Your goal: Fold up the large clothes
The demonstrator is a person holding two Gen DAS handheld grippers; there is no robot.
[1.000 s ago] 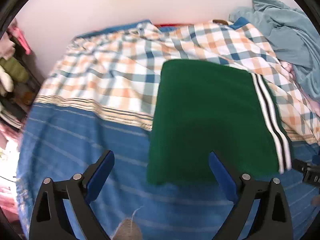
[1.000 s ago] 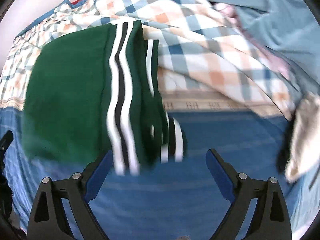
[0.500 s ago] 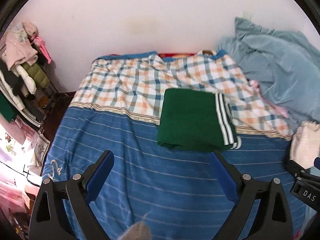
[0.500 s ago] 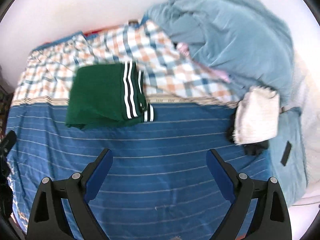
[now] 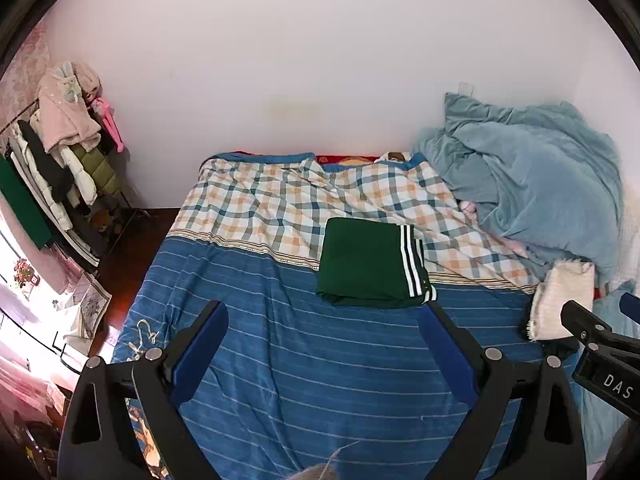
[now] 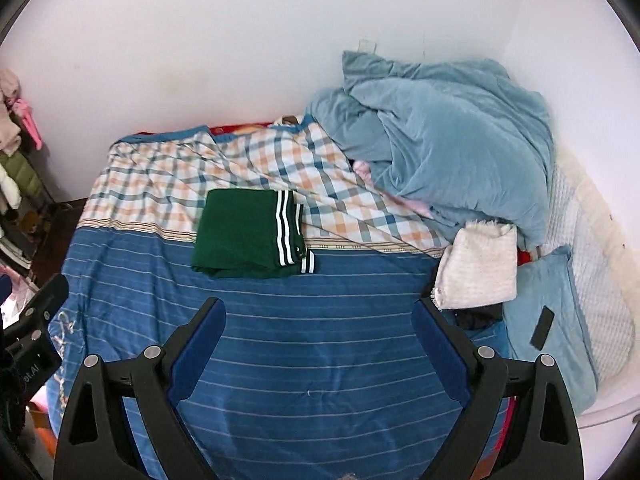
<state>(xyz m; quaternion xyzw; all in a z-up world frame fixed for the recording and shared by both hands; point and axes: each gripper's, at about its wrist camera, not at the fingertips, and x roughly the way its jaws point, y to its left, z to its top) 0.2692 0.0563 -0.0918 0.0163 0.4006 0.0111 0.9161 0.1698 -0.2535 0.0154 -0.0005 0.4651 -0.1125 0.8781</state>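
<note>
A green garment with white and black stripes [image 5: 366,266] lies folded into a flat rectangle in the middle of the bed; it also shows in the right wrist view [image 6: 244,236]. My left gripper [image 5: 320,342] is open and empty, held well back above the blue striped bedcover [image 5: 280,340]. My right gripper [image 6: 318,338] is open and empty too, above the same bedcover [image 6: 320,320]. Neither gripper touches the garment.
A checked sheet [image 5: 280,208] covers the far half of the bed. A crumpled light-blue duvet [image 6: 448,140] is heaped at the right. A folded white towel [image 6: 476,268] and a blue pillow [image 6: 544,320] lie on the right. A clothes rack [image 5: 60,168] stands at the left.
Both grippers have pulled back and up from the folded green garment, which now looks small and far. The garment lies still on the bed.
</note>
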